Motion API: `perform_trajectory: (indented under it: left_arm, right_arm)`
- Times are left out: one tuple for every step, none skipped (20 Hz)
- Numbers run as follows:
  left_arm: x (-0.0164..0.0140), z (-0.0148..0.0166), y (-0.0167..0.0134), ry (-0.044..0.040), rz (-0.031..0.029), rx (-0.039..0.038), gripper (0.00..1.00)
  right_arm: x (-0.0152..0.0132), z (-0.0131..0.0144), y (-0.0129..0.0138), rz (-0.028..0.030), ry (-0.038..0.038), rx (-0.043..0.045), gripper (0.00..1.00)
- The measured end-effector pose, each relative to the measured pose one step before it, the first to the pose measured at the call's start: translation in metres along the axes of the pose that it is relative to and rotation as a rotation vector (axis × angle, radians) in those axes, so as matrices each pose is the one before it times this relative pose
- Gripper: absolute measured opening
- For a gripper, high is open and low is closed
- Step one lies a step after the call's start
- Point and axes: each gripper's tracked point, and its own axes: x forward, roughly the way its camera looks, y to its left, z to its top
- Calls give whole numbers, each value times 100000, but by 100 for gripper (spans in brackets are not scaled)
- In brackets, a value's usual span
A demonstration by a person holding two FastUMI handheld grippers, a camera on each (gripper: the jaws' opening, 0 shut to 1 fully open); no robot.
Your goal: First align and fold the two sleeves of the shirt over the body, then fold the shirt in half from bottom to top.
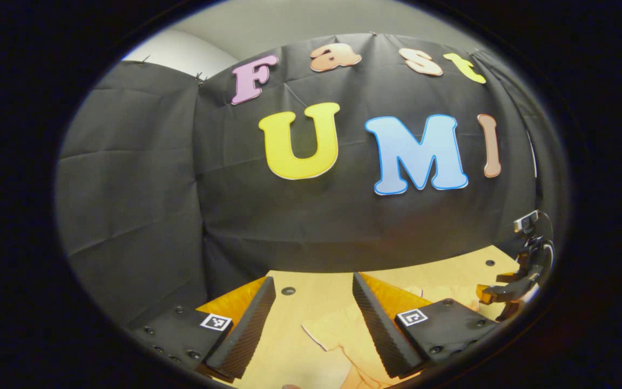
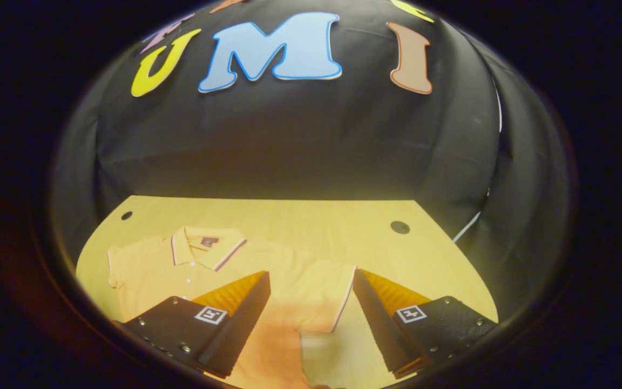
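A yellow polo shirt [image 2: 203, 270] lies flat on the wooden table [image 2: 311, 221], its collar [image 2: 205, 246] pointing toward the black cloth wall [image 2: 289, 140] and both short sleeves spread out to the sides. In the right gripper view, the right gripper [image 2: 311, 302] hovers over the shirt with its fingers spread wide, one sleeve [image 2: 324, 297] lying between them untouched. In the left gripper view, the left gripper [image 1: 313, 319] is likewise spread above the shirt's other sleeve [image 1: 338, 335], gripping nothing.
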Motion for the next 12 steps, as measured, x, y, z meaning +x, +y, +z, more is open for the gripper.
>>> perform_trajectory:
  left_arm:
    - [-11,-158,203,552,691,-390,100]
    - [1,-321,207,668,680,-488,100]
    - [-22,-182,132,614,643,-583,100]
    - [10,-122,128,532,552,-617,96]
    - [81,-217,44,691,465,-484,96]
    - [153,-222,26,702,395,-383,100]
    - [123,-156,8,421,372,-432,100]
    - [17,-121,30,430,289,-268,100]
    - [43,-155,54,413,272,-145,100]
    - [-19,-158,-15,303,168,-123,100]
    - [72,-70,59,374,367,-12,100]
    - [158,-51,60,346,235,-59,100]
  right_arm:
    - [664,-729,6,399,2354,630,98]
    - [604,-505,30,291,2106,17,98]
    - [466,-518,59,152,1710,-132,98]
    - [459,-288,96,284,1730,40,98]
    - [529,-462,-39,219,1571,121,98]
    - [447,-451,-18,313,1791,196,98]
    - [382,-578,96,171,1922,14,98]
    - [417,-401,35,275,2066,-45,98]
    - [380,-577,129,397,1977,-215,98]
    - [385,-358,25,-263,1412,-330,98]
    - [372,-370,-59,-484,988,-279,98]
    - [338,-306,-32,-427,1233,-100,98]
